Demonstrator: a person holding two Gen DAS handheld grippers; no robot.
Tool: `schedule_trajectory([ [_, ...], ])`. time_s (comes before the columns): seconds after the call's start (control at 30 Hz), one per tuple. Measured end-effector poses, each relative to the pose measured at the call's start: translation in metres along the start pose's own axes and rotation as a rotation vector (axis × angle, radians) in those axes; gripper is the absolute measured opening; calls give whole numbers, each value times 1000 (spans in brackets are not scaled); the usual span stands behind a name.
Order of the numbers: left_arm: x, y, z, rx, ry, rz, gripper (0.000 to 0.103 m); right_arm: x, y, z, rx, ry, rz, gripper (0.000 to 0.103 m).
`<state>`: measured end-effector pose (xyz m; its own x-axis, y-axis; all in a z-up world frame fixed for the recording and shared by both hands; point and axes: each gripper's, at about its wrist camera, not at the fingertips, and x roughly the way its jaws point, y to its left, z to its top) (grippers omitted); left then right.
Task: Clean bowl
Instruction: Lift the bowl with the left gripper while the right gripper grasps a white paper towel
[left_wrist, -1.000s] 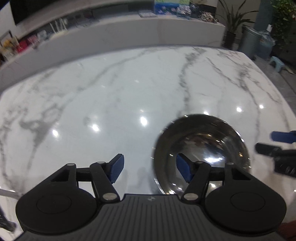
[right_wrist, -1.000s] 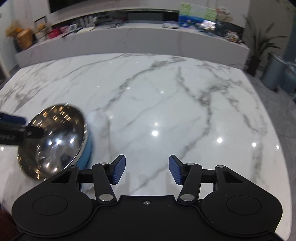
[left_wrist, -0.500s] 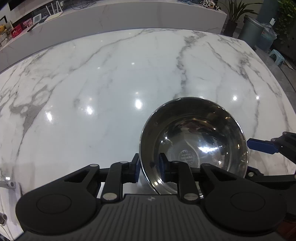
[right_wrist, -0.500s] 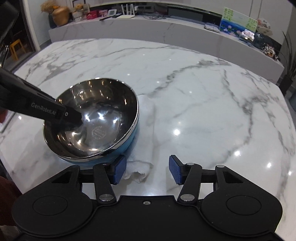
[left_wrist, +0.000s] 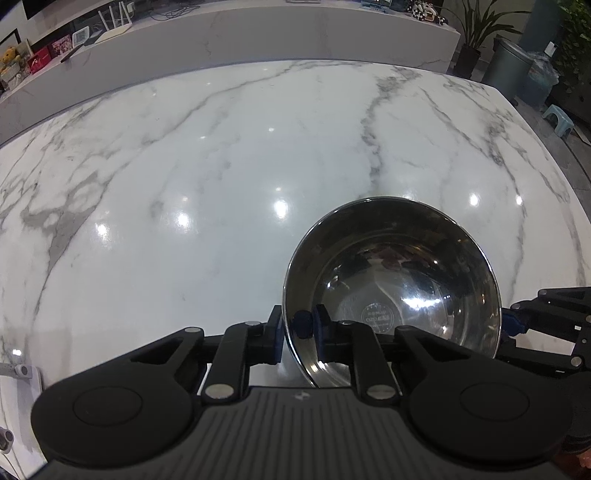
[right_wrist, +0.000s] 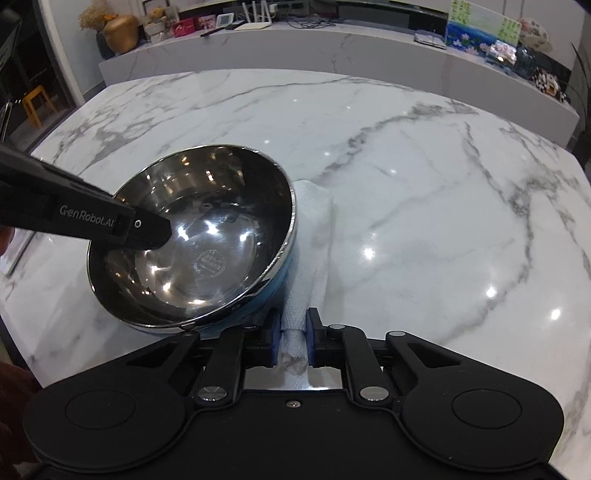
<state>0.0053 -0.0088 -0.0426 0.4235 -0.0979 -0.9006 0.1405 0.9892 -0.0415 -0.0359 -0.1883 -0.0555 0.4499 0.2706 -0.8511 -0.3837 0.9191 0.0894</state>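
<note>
Left wrist view looks straight down into the bowl, a round steel one with a mirror-bright inside and a stamped mark at the bottom. The left hand-held gripper has its blue pads narrowed onto the near rim, one pad outside the wall and one inside. The right hand-held gripper pokes in at the right edge here, only partly seen.

Right wrist view gives what the other cannot: the bowl's outer shell is blue, it sits tilted on the white marble worktop, and a crumpled white paper towel lies just beside it on the right, running back under its edge. The right hand-held gripper is pinched on the near end of that towel. The left one reaches in from the left, its black finger lying over the rim into the bowl.

Whether the bowl's base touches the glossy, grey-veined worktop or hangs slightly lifted, I cannot quite tell.
</note>
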Motion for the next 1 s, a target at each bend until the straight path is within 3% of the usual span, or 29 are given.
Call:
schedule_trajectory([
  [0.33, 1, -2, 3, -3, -7, 16, 14, -11, -11, 2, 13, -42, -116, 10],
  [0.47, 2, -4, 4, 2, -8, 27, 14, -33, -19, 6, 50, -120, -130, 10],
  [0.6, 3, -5, 5, 7, -10, 38, 14, -63, -25, 13, 114, -238, -36, 10],
  [0.7, 3, -7, 6, 10, -11, 46, 16, -71, -19, 15, 110, -257, 64, 10],
  [0.83, 3, -8, 5, 13, -11, 49, 16, -66, 4, 16, 34, -221, 148, 10],
  [1.0, 3, -8, 5, 21, 11, 46, 18, -48, 18, 13, -34, -145, 121, 10],
])
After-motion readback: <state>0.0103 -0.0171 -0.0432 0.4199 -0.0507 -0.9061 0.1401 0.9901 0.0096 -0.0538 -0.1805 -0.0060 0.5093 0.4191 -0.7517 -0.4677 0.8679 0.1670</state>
